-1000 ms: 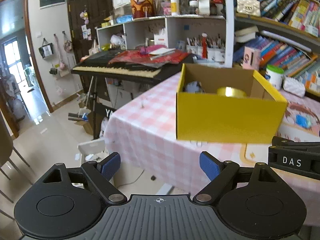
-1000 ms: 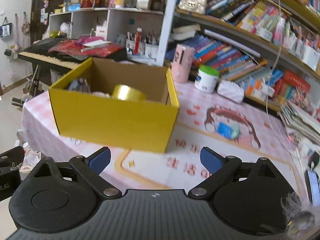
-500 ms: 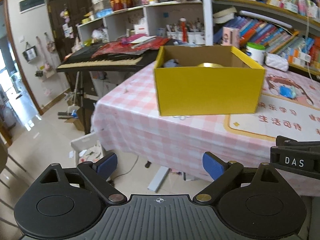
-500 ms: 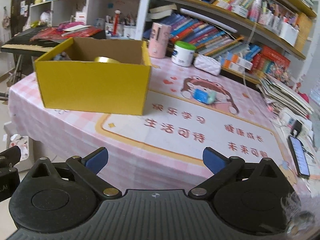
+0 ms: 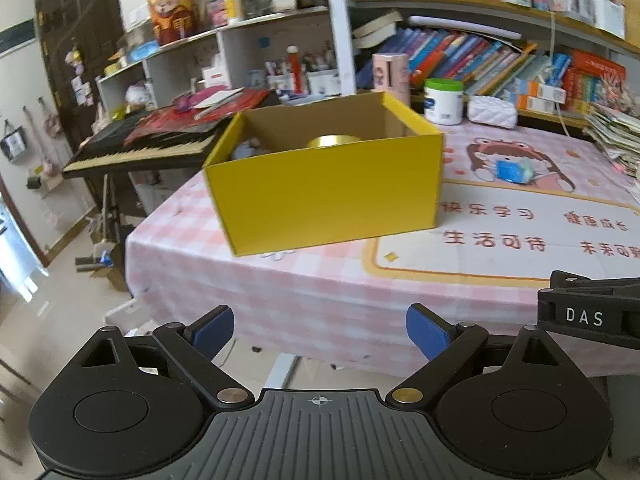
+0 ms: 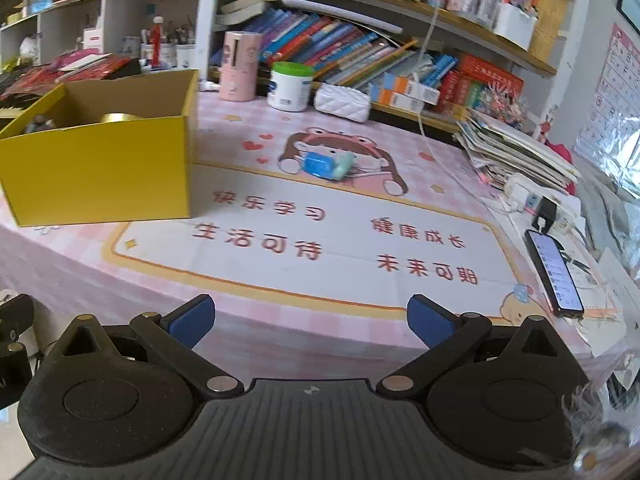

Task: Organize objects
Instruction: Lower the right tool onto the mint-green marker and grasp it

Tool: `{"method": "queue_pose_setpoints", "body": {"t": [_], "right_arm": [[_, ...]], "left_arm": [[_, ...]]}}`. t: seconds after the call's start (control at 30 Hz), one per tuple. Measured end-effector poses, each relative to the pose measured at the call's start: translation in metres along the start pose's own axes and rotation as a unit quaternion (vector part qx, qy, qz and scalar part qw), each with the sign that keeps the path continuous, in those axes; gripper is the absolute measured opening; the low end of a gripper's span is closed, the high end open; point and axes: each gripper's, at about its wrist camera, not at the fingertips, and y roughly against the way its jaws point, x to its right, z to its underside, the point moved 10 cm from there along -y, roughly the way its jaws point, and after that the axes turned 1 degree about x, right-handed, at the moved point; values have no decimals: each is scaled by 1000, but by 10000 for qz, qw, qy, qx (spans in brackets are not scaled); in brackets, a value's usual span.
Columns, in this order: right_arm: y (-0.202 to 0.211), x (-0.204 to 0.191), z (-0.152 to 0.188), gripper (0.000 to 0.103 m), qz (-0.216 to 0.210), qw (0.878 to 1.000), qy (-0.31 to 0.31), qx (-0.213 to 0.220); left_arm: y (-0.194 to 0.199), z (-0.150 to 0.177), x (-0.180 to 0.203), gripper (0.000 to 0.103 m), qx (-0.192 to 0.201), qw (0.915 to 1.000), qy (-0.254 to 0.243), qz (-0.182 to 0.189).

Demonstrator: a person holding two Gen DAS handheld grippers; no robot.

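Two hand-held grippers, left, right, spread, empty; one yellow box.

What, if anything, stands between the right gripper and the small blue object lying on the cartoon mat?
Nothing visible does. The right gripper is open and held off the table edge; between it and the blue object lies only the flat printed mat. The yellow box sits off to the left.

Home study room — crammed bookshelves, keyboard piano, cartoon tablecloth — lived-in clutter
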Motion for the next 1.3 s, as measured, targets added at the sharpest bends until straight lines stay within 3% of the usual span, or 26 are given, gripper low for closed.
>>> {"method": "queue_pose_setpoints", "body": {"t": [0.47,0.7,0.83,0.87,1.1,1.3], "right_arm": [[-51,65,-35,103,103,9998,-140,-106],[-88,85,-57,103,-29,9999,-13,-122],[-109,94,-71,100,-336,9994,-4,-103],[-114,96,-74,98,-423,9990,-24,-111],[-158,115,-101,56,-969,9938,-507,-179],[-202,119,-124,42,-1386,9867,-797,-291]], "left_arm": [[-33,-40,69,95,-45,9999,-76,112],[-59,-59,100,95,-146,9998,62,137],[-73,-69,122,95,-177,9997,64,182],[-76,-71,127,95,-188,9996,66,196],[-92,-83,158,95,-184,9992,38,339],[-105,-84,177,95,-338,9987,45,379]]}}
